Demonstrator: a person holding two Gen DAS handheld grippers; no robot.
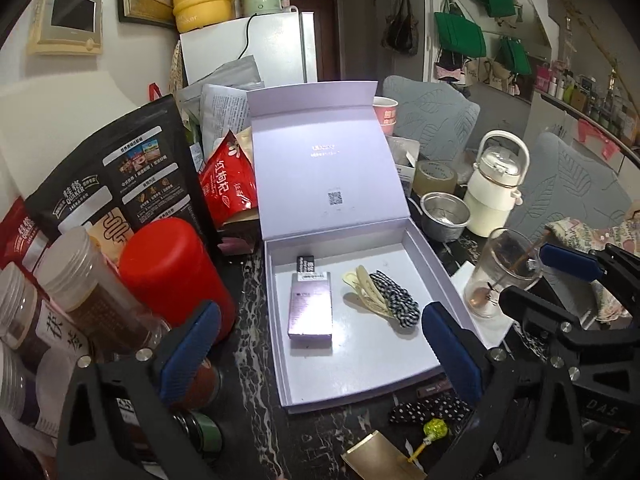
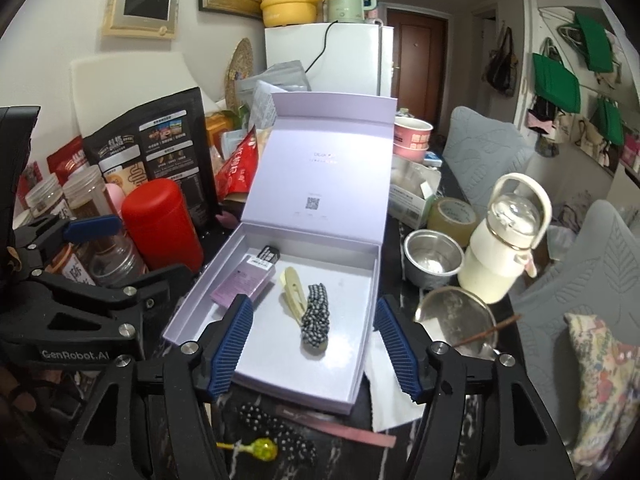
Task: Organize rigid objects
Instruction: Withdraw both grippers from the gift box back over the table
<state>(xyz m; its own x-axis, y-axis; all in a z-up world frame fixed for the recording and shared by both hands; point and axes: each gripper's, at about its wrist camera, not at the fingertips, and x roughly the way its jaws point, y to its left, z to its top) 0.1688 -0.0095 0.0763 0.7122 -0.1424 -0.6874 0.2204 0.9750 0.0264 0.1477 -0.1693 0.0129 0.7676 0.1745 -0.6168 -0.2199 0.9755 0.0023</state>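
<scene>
- Left gripper [image 1: 318,354], fingers spread wide, gripping nothing, hovering lower centre over open lilac cardboard box [image 1: 448,280].
- Right gripper [image 2: 314,342], likewise wide and empty, framing black-and-white checked hair clip [image 2: 316,320].

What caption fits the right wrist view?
Open right tool hovers over lavender box holding hair clips.

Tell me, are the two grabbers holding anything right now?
No, nothing is held. The left gripper and the right gripper are both open, with only air between their blue pads, above the open lavender box.
</scene>
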